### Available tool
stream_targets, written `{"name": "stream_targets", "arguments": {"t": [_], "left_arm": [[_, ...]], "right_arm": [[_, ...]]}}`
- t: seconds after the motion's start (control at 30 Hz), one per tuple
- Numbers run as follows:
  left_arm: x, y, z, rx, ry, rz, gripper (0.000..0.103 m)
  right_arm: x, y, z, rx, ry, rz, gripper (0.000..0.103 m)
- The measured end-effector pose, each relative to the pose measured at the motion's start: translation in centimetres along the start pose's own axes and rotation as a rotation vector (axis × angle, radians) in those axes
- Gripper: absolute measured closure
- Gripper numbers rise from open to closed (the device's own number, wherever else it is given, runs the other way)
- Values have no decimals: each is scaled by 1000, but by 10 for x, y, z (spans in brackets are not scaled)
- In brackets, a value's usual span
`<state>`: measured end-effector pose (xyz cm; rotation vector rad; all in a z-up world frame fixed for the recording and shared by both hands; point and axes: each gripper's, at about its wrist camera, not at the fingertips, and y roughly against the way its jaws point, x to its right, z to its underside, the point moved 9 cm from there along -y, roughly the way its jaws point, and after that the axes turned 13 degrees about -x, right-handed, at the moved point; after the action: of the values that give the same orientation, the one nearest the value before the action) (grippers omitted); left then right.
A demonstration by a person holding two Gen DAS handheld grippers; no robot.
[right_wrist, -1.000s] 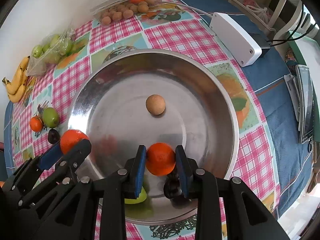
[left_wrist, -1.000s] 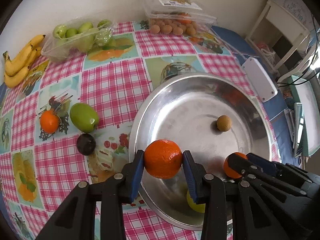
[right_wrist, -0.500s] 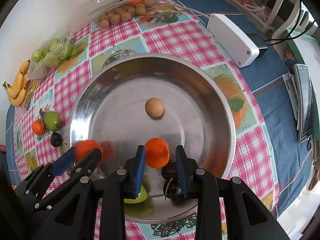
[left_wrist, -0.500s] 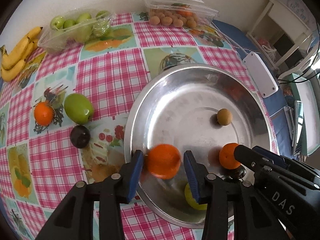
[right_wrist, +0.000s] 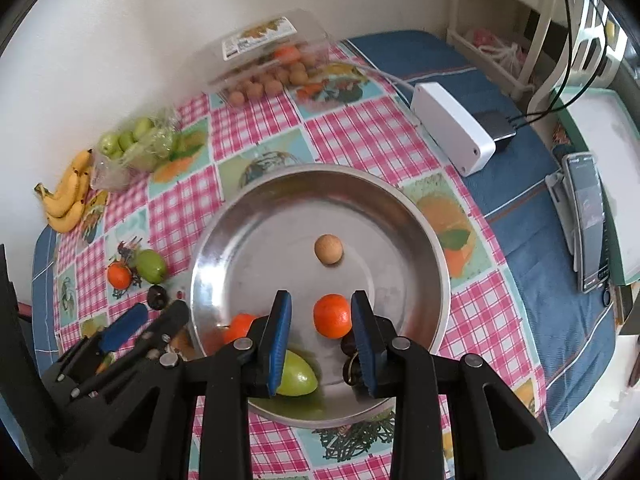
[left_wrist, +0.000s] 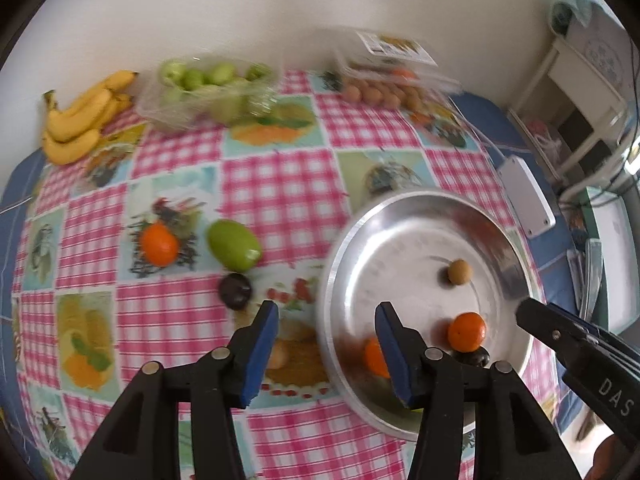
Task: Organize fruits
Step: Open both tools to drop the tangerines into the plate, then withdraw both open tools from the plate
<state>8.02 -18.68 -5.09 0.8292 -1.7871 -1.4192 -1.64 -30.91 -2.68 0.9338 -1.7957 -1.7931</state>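
A steel bowl (right_wrist: 424, 232) (left_wrist: 340, 264) holds two oranges (right_wrist: 331, 316) (right_wrist: 239, 327), a small tan fruit (right_wrist: 328, 249), a green fruit (right_wrist: 297, 374) and a dark fruit (right_wrist: 349, 345). My right gripper (right_wrist: 322, 334) is open above the bowl's near side, one orange lying free between its fingers. My left gripper (left_wrist: 326, 344) is open and empty over the bowl's left rim; its dropped orange (left_wrist: 375, 357) lies in the bowl behind the right finger. On the cloth lie an orange (left_wrist: 159, 244), a green fruit (left_wrist: 234, 244) and a dark plum (left_wrist: 235, 290).
Bananas (left_wrist: 82, 120), a tray of green fruit (left_wrist: 208, 88) and a clear box of small tan fruit (left_wrist: 384, 80) stand along the back wall. A white box (right_wrist: 452, 134) with cables and a phone (right_wrist: 588, 216) lie right of the bowl.
Both grippers opened and let their oranges drop into the bowl. Both lifted back; the left one swung left toward the cloth.
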Motion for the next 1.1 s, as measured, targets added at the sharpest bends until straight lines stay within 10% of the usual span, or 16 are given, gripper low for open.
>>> {"name": "stream_targets", "arguments": {"t": [0.7,1.1], "left_arm": [[-84,-18,45,-73,171,-153,31],[-107,-28,66,-107,222,-198,0]], "right_arm": [[-13,-44,50,-91,47,68,71],[-11,-55,60,-108,55,84,32]]}}
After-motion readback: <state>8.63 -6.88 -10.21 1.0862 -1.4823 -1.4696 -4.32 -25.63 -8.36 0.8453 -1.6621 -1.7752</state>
